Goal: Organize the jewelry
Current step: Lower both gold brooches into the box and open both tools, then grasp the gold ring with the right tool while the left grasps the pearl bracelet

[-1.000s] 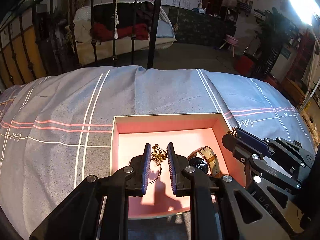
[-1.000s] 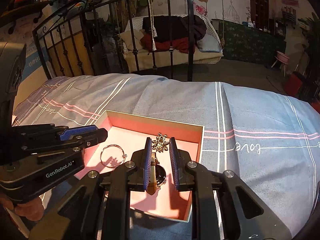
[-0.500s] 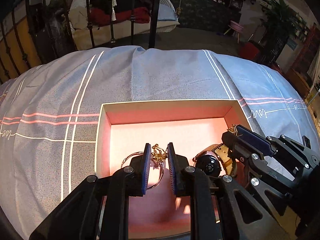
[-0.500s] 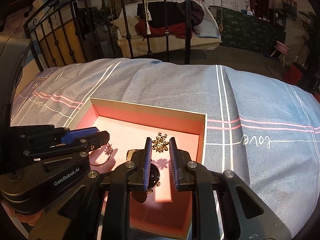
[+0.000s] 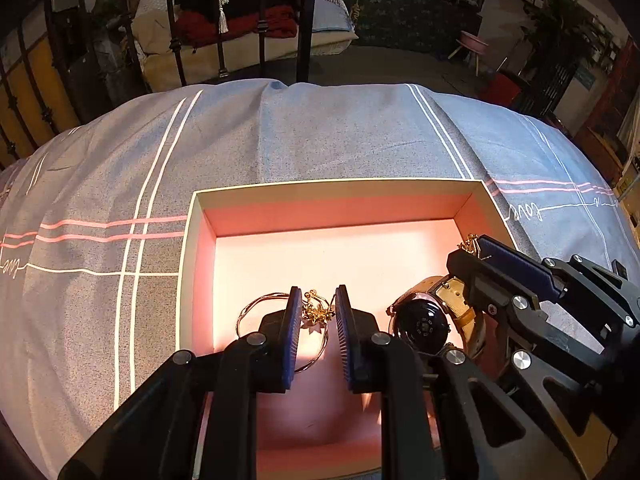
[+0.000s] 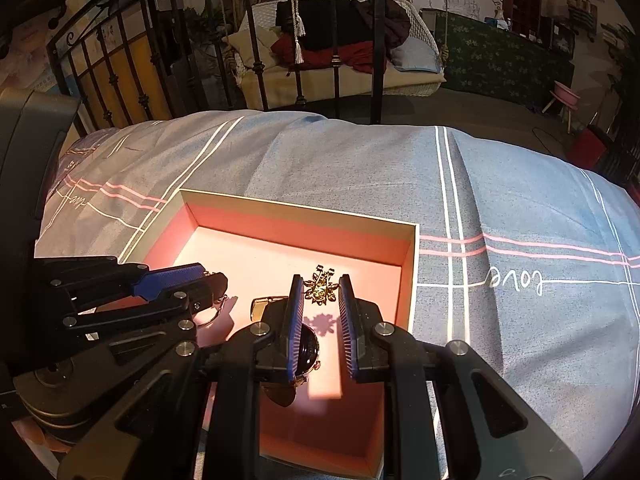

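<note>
An open box with a pink lining lies on the bed. My left gripper is shut on a small gold ornament and holds it low over the box, above a thin metal bangle. My right gripper is shut on a gold brooch and holds it over the box's right part, casting a shadow on the lining. A watch with a dark face and tan strap lies in the box under the right gripper.
The bed has a grey-blue cover with white and pink stripes. A black iron bedstead stands at the far edge. A swing seat with clothes is beyond it.
Both grippers have gone forward and down towards the box, each still holding its gold piece. The box now looks larger and closer in both views.
</note>
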Available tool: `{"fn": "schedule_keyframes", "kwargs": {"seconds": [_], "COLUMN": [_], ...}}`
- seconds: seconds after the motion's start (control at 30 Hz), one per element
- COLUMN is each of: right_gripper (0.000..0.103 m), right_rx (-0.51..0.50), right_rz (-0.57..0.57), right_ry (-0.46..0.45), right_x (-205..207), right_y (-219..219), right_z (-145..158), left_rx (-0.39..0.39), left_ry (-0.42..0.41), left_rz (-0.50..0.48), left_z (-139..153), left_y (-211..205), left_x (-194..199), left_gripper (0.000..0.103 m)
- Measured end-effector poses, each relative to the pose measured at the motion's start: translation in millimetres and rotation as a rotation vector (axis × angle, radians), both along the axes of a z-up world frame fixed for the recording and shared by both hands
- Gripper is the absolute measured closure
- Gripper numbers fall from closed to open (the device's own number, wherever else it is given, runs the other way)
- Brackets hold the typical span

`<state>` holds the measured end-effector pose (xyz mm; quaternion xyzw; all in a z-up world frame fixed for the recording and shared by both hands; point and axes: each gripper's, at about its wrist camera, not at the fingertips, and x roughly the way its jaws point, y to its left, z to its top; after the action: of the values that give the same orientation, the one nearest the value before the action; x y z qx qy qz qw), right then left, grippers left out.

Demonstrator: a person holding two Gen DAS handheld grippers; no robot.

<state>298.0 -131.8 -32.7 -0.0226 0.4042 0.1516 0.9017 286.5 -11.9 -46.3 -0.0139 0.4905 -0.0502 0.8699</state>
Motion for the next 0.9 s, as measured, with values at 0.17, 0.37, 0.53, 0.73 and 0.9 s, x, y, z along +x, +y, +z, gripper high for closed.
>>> {"fn": "schedule_keyframes", "kwargs": {"seconds": [0.17,0.37,0.53,0.73,0.9], "right_gripper": [0.084,0.06,0.044,0.038,0.038], "right_rx": [-0.004,0.003,0.035,0.082,0.082], "right_rz": [-0.001,-0.02,-0.041,-0.043,0.006], "right_ry": [0.002,-0.037,-0.113,-0.126,-0.061], "right_x": [-2,-16,-56,-121,-165], "right_y": [1,-6,-23,-42,-34], "right_z": [1,13,31,25,-6], "left_rx": [0.0,-0.024,-0.066,-0.099,-0.141], "left_ry": [-0.021,-0.066,-0.132,-0.141,-0.073], "left_rz": [-0.004,0.009,0.009,0.005,0.028], "left_z": [5,23,45,39,13], "left_y": [0,10,26,41,47], "left_x": [-4,-20,-56,-121,-169], "left_gripper": [0.071,0.057,0.048,0.046,0.046]}}
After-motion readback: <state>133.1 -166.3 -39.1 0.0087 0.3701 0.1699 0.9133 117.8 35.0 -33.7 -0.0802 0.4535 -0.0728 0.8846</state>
